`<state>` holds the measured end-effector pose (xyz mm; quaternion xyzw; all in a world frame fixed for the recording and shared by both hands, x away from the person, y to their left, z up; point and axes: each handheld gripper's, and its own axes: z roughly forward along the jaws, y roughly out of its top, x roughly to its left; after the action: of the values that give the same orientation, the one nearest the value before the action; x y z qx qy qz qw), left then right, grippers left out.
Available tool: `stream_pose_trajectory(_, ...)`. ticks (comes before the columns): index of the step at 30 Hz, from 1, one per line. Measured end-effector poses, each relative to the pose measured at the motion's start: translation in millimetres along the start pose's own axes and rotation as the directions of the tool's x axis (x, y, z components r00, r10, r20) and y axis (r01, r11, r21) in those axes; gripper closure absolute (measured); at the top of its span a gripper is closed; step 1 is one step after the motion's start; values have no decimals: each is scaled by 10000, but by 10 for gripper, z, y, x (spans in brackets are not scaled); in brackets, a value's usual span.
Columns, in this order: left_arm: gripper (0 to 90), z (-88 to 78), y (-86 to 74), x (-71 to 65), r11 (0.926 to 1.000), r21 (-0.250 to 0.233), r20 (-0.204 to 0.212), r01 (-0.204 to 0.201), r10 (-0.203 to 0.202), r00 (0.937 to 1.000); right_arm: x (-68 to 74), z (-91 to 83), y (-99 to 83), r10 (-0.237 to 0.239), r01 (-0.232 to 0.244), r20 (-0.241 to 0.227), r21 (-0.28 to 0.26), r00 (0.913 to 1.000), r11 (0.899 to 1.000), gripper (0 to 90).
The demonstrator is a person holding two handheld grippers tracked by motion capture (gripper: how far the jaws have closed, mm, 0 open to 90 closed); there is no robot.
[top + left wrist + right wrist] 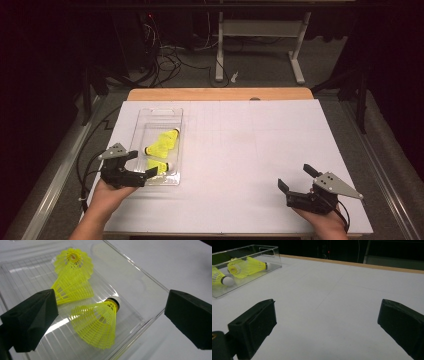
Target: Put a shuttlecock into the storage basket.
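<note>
**Over the clear tray, the left claw lines up on a shuttlecock**

At the near left of the table (pixel 240 150), the left claw (pixel 141 163) hangs just above the near end of a clear plastic tray (pixel 150 117), its jaws spread wide and holding nothing. Three yellow shuttlecocks lie in the tray. In the left gripper view the nearest shuttlecock (pixel 96 323) lies on its side between the two jaws, cork end pointing away and to the right, close to the tray's low rim; the other two (pixel 72 277) lie just behind it, overlapping each other.

The right claw (pixel 296 177) rests well apart at the near right, also wide open and empty.

To do this grasp well, I would lower the left claw straight down, clear of the rim, and close gently across the skirt near the cork, where the mesh is stiffest. Squeezing the flared end would likely crush it.
</note>
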<state>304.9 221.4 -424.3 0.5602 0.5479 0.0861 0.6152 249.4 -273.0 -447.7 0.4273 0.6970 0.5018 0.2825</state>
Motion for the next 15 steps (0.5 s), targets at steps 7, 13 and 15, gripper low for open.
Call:
stream_pose_trajectory(7,5,-51,-70,-90,9988,-248,540,-418,431,9976,10,33,-34,61,-62,64,54,10000,10000,24)
stream_pose_trajectory(13,4,-157,-66,-150,9966,-724,1069,-397,473,9932,22,24,-30,44,-42,200,-88,9998,10000,25)
stream_pose_trajectory(15,4,-187,-81,-153,9949,-901,1239,-447,558,9907,28,15,-22,24,-20,239,-179,9997,9998,24)
